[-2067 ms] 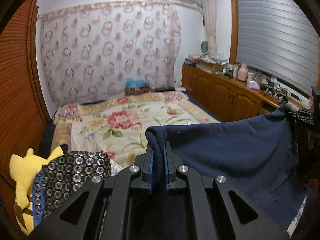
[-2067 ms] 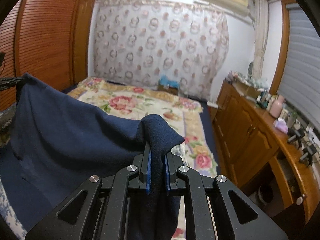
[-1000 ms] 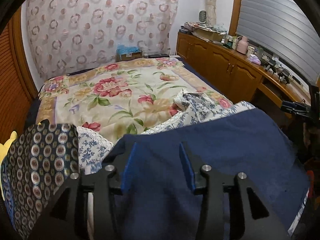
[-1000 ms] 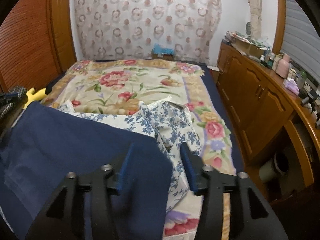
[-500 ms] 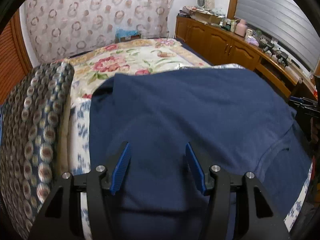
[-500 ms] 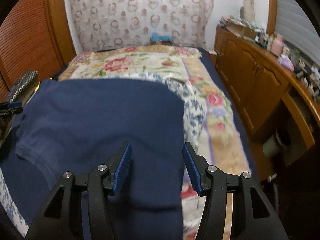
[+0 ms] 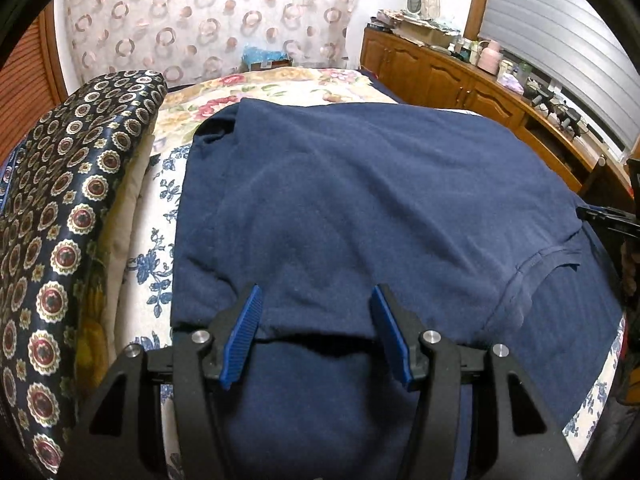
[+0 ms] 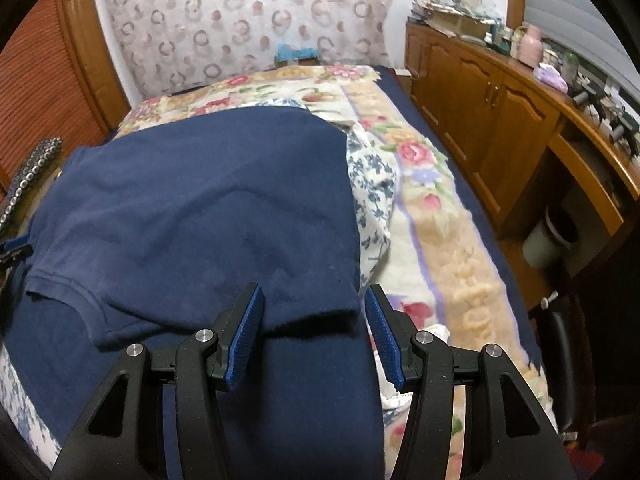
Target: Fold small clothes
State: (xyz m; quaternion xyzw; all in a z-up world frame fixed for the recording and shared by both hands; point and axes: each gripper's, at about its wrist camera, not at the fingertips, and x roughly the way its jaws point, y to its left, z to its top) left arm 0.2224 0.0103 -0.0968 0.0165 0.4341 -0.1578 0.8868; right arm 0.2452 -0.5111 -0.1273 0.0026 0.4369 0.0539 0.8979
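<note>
Floral-quilted bed (image 8: 436, 216) filling a room with ring-print curtain (image 7: 208, 20) and wooden cabinets (image 8: 492, 120), navy shirt (image 7: 360, 200) folded flat atop blue-flowered cloth (image 8: 372, 184), left gripper (image 7: 316, 300) and right gripper (image 8: 314, 300) both spread wide over its near edge, pads clear, no legible writing
</note>
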